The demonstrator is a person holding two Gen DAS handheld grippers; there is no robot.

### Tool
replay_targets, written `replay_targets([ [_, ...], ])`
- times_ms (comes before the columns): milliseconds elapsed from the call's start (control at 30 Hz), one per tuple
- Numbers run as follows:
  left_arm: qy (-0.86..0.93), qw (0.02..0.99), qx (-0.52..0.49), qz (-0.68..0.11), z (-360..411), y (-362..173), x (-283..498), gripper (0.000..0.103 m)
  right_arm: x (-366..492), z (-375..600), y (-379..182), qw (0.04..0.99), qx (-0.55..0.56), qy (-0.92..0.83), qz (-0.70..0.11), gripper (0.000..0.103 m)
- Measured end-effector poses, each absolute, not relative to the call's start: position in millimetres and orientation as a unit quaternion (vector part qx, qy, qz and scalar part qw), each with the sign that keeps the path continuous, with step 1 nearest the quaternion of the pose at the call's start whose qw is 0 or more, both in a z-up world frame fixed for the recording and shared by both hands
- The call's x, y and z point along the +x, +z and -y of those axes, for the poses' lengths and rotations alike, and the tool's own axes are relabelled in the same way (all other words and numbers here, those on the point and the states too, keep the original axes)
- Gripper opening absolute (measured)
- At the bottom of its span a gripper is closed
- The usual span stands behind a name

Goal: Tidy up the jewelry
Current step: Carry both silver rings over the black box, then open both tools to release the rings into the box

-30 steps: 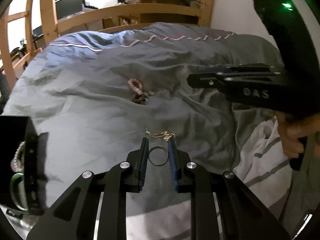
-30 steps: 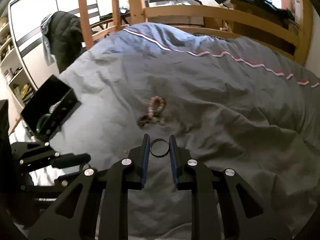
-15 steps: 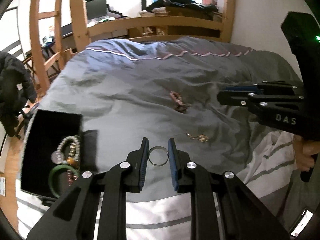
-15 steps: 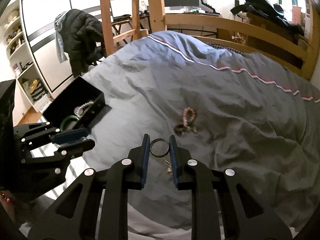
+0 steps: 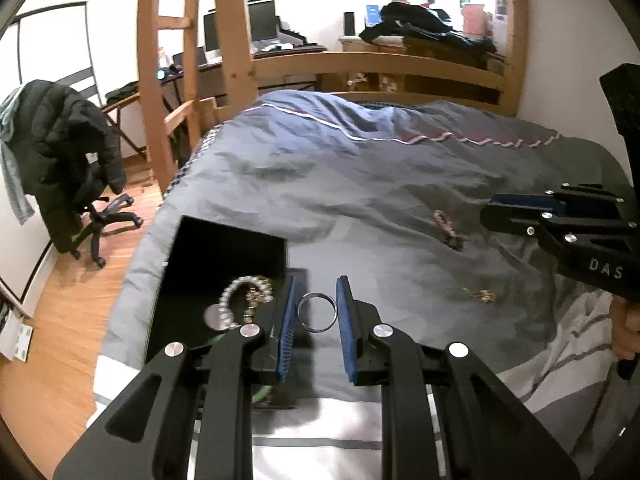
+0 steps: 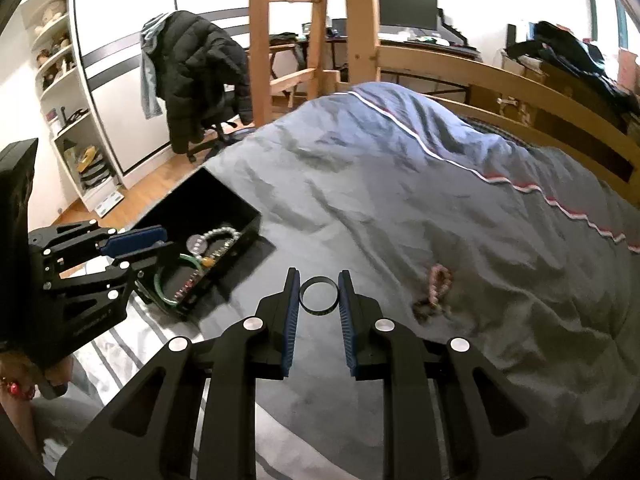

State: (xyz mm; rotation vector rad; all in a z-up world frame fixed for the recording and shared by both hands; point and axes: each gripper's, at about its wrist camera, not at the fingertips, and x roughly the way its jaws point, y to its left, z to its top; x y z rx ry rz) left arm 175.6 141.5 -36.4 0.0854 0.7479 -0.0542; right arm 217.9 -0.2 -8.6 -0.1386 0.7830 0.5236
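My left gripper (image 5: 317, 312) is shut on a thin silver ring (image 5: 317, 313) and holds it above the right edge of the black jewelry box (image 5: 224, 252). The box holds a pearl bracelet (image 5: 240, 292), a round pendant and a green bangle (image 6: 176, 280). My right gripper (image 6: 319, 295) is shut on a dark ring (image 6: 319, 295), held over the grey duvet to the right of the box (image 6: 200, 208). A pink bead bracelet (image 5: 444, 222) with a dark one beside it and a gold chain (image 5: 480, 294) lie on the duvet.
The grey duvet (image 5: 360, 184) covers a bed with a wooden frame and ladder (image 5: 236, 60). An office chair with a black jacket (image 5: 68, 160) stands on the wood floor at left. White shelves (image 6: 68, 100) stand beyond the box.
Both grippers have swung left with their rings. The box has come from the left edge of the left wrist view to just under the left gripper, and nearer the right gripper.
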Motion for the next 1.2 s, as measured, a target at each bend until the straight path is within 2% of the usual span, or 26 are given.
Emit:
replay_targets([
  [700, 0.031, 0.917, 0.014, -0.396, -198, -59, 182, 0.020, 245, -136, -20, 0.859, -0.084, 0.339, -0.375, 0.020],
  [1200, 0.043, 0.906, 0.001, -0.420, -209, -75, 185, 0.019, 263, -164, -51, 0.838, -0.065, 0.350, -0.413, 0.020],
])
